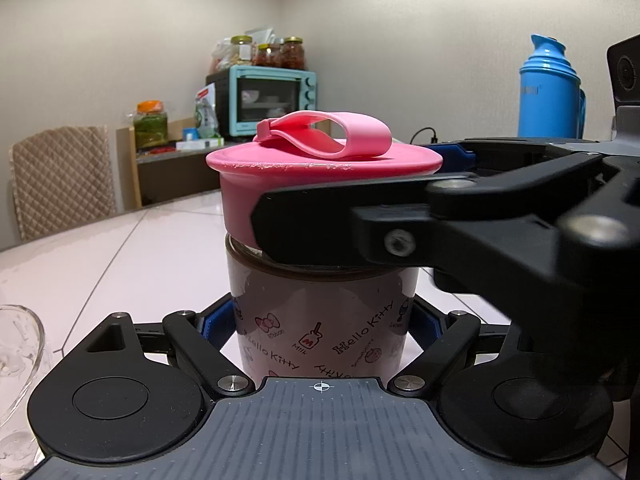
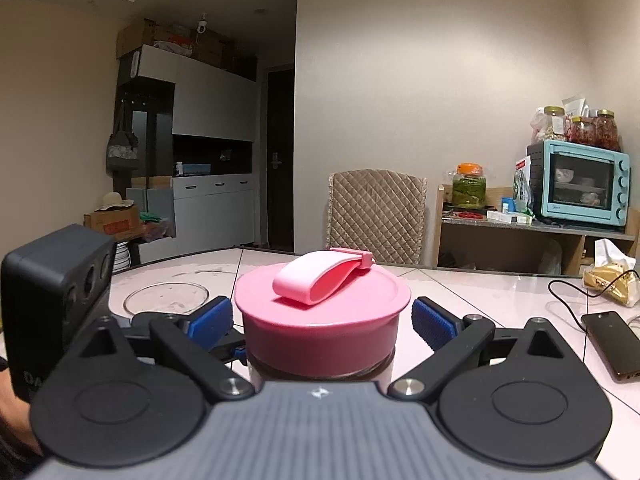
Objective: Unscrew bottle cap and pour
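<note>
The bottle (image 1: 324, 320), a pink printed one with a wide pink cap (image 2: 322, 320), stands upright on the pale worktop (image 1: 160, 248). The left claw (image 1: 324, 320) is closed on the body low down, its blue pads pressed to both sides. The right claw (image 2: 322, 320) is level with the cap, its 2 blue pads (image 2: 434, 318) on either side and standing a little off the rim, so it is open and holds nothing yet.

To do this step well, the right claw should probably close squarely on the cap's side wall, below the flared rim, so the pads bite flat plastic rather than the lip. The left grip needs to stay firm, or the body may turn with the cap. The carry loop (image 2: 320, 280) lying on top is best left alone.

The left wrist view shows the printed body, the seam under the cap, a blue flask (image 1: 550, 88) and the edge of a glass vessel (image 1: 20, 360) at the left. The right wrist view alone shows the gaps beside the cap, a glass dish (image 2: 166, 296) on the worktop beyond, and a phone (image 2: 612, 344)
</note>
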{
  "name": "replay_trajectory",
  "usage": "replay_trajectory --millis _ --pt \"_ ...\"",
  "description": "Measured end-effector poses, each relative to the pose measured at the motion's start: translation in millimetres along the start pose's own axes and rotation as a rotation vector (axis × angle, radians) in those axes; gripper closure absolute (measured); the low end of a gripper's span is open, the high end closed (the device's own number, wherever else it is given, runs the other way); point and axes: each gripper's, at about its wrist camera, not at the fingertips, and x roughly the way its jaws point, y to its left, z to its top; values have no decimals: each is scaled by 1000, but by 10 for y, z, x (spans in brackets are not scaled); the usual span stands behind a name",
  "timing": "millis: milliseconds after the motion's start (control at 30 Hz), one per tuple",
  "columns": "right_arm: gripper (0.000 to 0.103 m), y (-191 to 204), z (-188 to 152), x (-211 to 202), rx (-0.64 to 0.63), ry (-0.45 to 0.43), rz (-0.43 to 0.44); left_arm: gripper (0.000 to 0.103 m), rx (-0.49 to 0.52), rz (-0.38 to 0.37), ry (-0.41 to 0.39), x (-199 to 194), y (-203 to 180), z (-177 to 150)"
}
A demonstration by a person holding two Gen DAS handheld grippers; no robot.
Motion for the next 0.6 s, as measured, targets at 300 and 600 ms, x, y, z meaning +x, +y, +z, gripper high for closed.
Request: replay_trajectory --millis 300,600 --pt "18 -21 -13 0 -17 4 35 13 0 0 0 15 10 1" --pt "18 -277 -29 9 -52 2 205 13 0 -1 0 22 -1 2"
